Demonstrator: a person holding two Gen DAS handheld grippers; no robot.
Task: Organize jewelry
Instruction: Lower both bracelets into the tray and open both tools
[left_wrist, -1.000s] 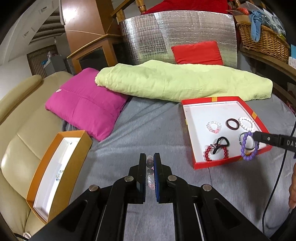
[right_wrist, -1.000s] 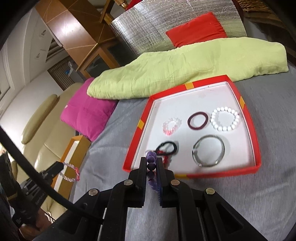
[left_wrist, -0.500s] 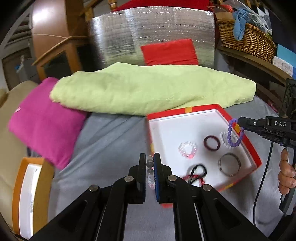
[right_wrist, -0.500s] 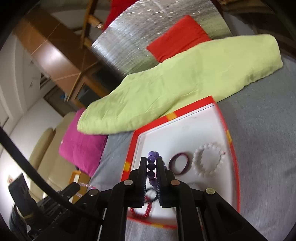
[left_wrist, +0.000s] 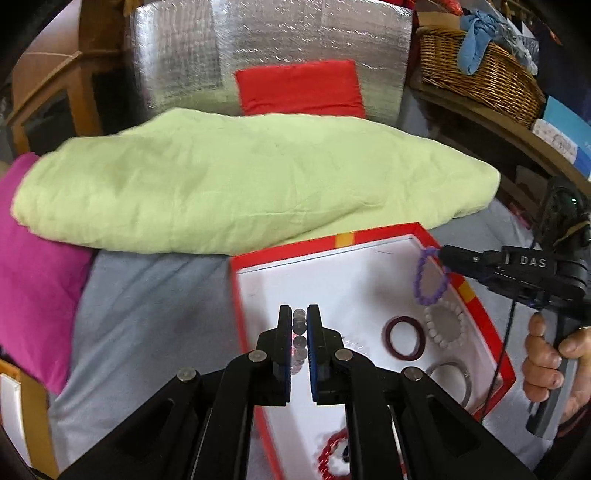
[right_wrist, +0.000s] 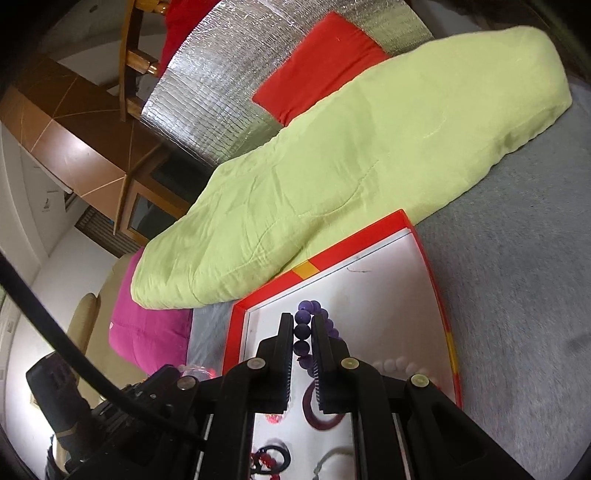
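Note:
My left gripper (left_wrist: 299, 315) is shut on a clear and pink bead bracelet (left_wrist: 298, 345) above the left part of the red tray (left_wrist: 236, 291). My right gripper (right_wrist: 303, 320) is shut on a purple bead bracelet (right_wrist: 303, 330); it also shows in the left wrist view (left_wrist: 428, 275), hanging over the tray's far right corner. In the tray lie a dark red ring bracelet (left_wrist: 403, 336), a white bead bracelet (left_wrist: 444, 325), a metal bangle (left_wrist: 452, 380) and a red bead bracelet (left_wrist: 332, 458).
A light green quilt (left_wrist: 240, 181) lies behind the tray on the grey bed cover (left_wrist: 147, 314). A magenta pillow (left_wrist: 33, 277) is at left, an orange box (left_wrist: 14, 406) at the far left edge, and a wicker basket (left_wrist: 476, 70) at back right.
Both grippers have swung right and forward over the red tray. The orange box has slid almost out of the left wrist view. The purple bracelet rose toward the tray's far corner.

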